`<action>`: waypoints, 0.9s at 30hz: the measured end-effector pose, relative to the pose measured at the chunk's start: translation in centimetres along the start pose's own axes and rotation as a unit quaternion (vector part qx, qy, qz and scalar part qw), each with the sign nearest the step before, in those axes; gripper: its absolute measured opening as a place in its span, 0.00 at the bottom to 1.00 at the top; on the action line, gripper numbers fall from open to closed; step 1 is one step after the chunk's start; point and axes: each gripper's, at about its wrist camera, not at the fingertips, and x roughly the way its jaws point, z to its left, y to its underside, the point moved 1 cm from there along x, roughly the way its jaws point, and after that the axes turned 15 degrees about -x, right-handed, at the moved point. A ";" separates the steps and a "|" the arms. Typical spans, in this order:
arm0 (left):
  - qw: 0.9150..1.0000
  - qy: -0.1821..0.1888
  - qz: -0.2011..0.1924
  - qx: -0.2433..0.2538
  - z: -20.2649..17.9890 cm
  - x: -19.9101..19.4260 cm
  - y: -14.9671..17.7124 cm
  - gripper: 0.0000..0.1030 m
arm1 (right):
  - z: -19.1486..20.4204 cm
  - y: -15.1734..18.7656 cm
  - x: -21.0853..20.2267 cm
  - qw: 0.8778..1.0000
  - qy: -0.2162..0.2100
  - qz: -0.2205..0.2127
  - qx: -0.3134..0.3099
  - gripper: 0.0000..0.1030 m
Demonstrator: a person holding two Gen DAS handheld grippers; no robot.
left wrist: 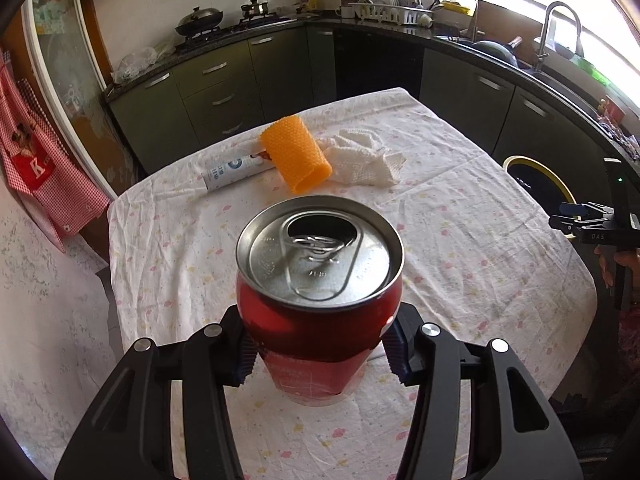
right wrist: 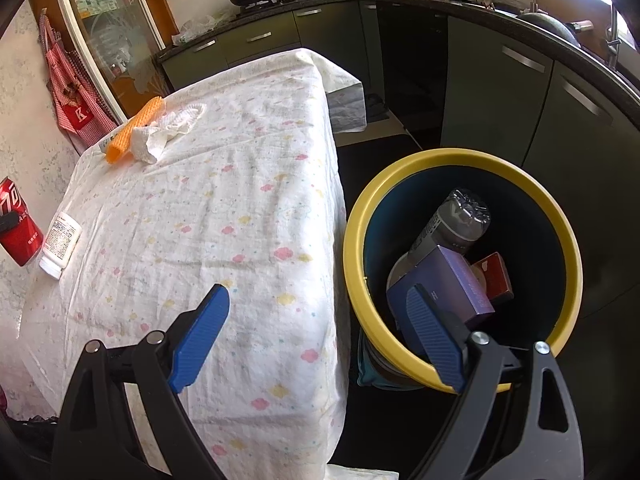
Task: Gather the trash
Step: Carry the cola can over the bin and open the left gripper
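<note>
My left gripper (left wrist: 320,354) is shut on an opened red soda can (left wrist: 320,280), upright and a little above the clothed table (left wrist: 460,240). The can also shows at the left edge of the right wrist view (right wrist: 18,224). Farther on the table lie an orange mesh roll (left wrist: 296,154), a crumpled white tissue (left wrist: 364,158) and a white tube (left wrist: 234,170). A white pill bottle (right wrist: 60,242) lies beside the can. My right gripper (right wrist: 316,336) is open and empty, over the gap between the table edge and a yellow-rimmed bin (right wrist: 360,236) holding a bottle and boxes.
Dark kitchen cabinets (left wrist: 224,88) and a counter with a stove and a sink (left wrist: 560,40) ring the table. A red apron (left wrist: 36,160) hangs on the left wall. The bin stands on the dark floor right of the table.
</note>
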 end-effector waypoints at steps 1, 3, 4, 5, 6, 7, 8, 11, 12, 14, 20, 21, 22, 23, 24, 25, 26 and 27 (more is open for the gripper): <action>1.000 0.003 -0.005 0.006 -0.5 -0.4 -0.2 0.50 | -0.1 0.1 -0.1 1.000 0.001 -0.002 0.001 0.83; 1.000 0.012 -0.013 0.019 -1.7 -1.0 -0.8 0.50 | -0.4 0.2 -0.5 1.000 0.005 -0.005 0.003 0.83; 0.999 0.018 -0.016 0.026 -2.4 -1.2 -1.0 0.50 | -0.6 0.3 -0.7 1.000 0.007 -0.007 0.006 0.83; 0.999 0.026 -0.019 0.033 -3.0 -1.4 -1.3 0.50 | -0.9 0.4 -0.9 1.000 0.009 -0.009 0.008 0.83; 0.998 0.035 -0.022 0.040 -3.8 -1.4 -1.6 0.50 | -1.2 0.6 -1.2 1.000 0.013 -0.011 0.011 0.83; 0.998 0.044 -0.023 0.048 -4.7 -1.3 -1.8 0.50 | -1.5 0.7 -1.6 1.000 0.018 -0.012 0.014 0.83; 0.997 0.052 -0.022 0.056 -5.7 -1.2 -2.1 0.50 | -1.9 0.9 -2.0 1.000 0.023 -0.014 0.017 0.83; 0.993 0.085 -0.016 0.083 -9.3 -0.1 -2.8 0.50 | -3.2 1.7 -3.2 0.999 0.041 -0.018 0.030 0.83; 0.991 0.097 -0.014 0.094 -10.7 0.2 -3.0 0.50 | -3.7 2.0 -3.7 0.998 0.047 -0.019 0.035 0.83; 0.985 0.125 -0.011 0.117 -13.8 0.9 -3.3 0.50 | -4.8 2.9 -4.5 0.997 0.060 -0.021 0.048 0.83; 0.963 0.199 0.012 0.181 -24.0 3.6 -4.1 0.50 | -8.1 5.8 -6.7 0.992 0.089 -0.024 0.089 0.83; 0.959 0.210 0.014 0.190 -25.7 4.1 -4.3 0.50 | -8.5 6.3 -6.9 0.991 0.092 -0.024 0.095 0.83; 0.955 0.221 0.020 0.198 -27.4 4.7 -4.4 0.50 | -9.0 6.7 -7.1 0.990 0.095 -0.025 0.102 0.83; 0.951 0.231 0.027 0.201 -29.0 5.4 -4.6 0.50 | -9.3 7.1 -7.3 0.989 0.097 -0.025 0.108 0.83; 0.949 0.239 0.034 0.204 -30.6 6.1 -4.7 0.50 | -9.7 7.5 -7.4 0.988 0.098 -0.025 0.113 0.83; 0.946 0.245 0.040 0.208 -32.1 6.8 -4.9 0.50 | -10.0 7.9 -7.6 0.988 0.100 -0.025 0.118 0.83; 0.944 0.247 0.042 0.213 -33.5 7.4 -4.9 0.50 | -10.4 8.3 -7.7 0.987 0.100 -0.025 0.123 0.83; 0.943 0.247 0.044 0.218 -35.0 8.2 -4.9 0.50 | -10.7 8.6 -7.7 0.986 0.101 -0.025 0.127 0.83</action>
